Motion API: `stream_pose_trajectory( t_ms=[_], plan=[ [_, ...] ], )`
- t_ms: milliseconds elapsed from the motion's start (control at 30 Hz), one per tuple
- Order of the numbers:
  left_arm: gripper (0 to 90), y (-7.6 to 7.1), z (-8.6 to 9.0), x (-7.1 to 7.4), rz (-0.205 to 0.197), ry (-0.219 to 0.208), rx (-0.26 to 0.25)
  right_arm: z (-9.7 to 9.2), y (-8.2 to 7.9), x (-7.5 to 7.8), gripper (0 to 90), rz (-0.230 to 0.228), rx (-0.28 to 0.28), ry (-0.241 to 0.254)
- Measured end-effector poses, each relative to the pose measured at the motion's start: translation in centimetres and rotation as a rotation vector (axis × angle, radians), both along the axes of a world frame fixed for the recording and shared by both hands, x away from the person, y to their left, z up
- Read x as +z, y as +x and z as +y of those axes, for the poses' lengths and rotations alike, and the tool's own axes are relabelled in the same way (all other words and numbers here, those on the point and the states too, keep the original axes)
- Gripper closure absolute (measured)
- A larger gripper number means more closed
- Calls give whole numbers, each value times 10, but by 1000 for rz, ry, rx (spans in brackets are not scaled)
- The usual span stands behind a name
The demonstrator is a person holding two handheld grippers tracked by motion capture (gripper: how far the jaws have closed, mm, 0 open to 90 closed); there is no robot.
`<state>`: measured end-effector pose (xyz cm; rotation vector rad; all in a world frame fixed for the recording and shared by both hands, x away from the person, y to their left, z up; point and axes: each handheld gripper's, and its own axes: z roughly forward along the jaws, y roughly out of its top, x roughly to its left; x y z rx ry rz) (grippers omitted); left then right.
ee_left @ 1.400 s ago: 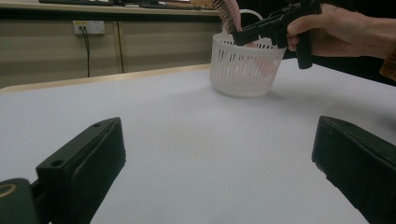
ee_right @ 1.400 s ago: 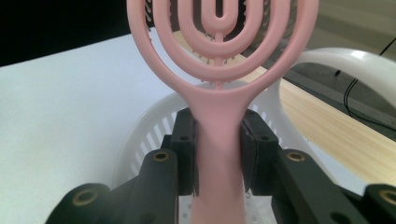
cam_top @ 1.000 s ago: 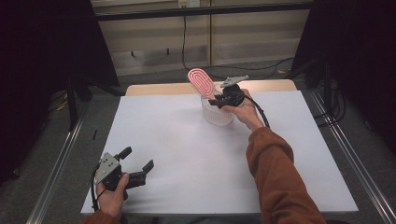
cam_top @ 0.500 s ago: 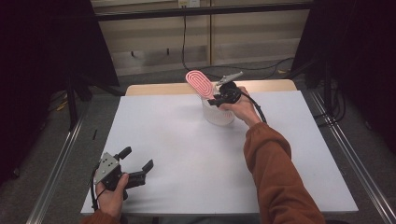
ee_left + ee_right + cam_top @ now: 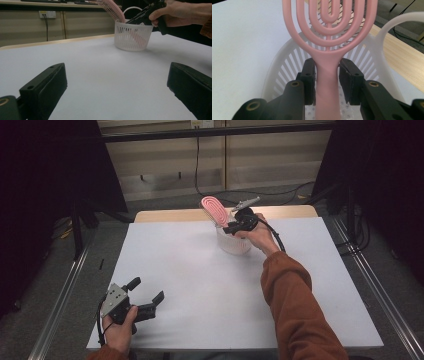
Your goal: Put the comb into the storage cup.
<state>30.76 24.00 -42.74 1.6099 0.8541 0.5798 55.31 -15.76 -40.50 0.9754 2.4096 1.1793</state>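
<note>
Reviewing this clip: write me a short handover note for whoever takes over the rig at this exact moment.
Right gripper: over the white basket, jaws either side of the pink hairbrush handle; they have just been opening a little, with a slim gap on the right, so treat the grip as loosening.
Left gripper: open, empty, resting at the near left of the table.
Things: the brush stands handle-down in the basket, its head leaning out over the rim.
Done: brush in the basket.
Left: open fully, pull the right gripper clear without tipping the basket.
</note>
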Motion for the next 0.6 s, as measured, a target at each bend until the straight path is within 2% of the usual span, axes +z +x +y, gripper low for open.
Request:
stream_pose_trajectory(
  t_ms=[267,367,600],
  plan=[
    [26,0,0,0,-3,6,0,-1,-1,3,638,-4,-6,2],
    [27,0,0,0,-3,5,-1,-2,-2,6,631,-11,-8,20],
    [27,0,0,0,-2,3,0,-2,-6,12,602,-21,-9,28]
  ],
)
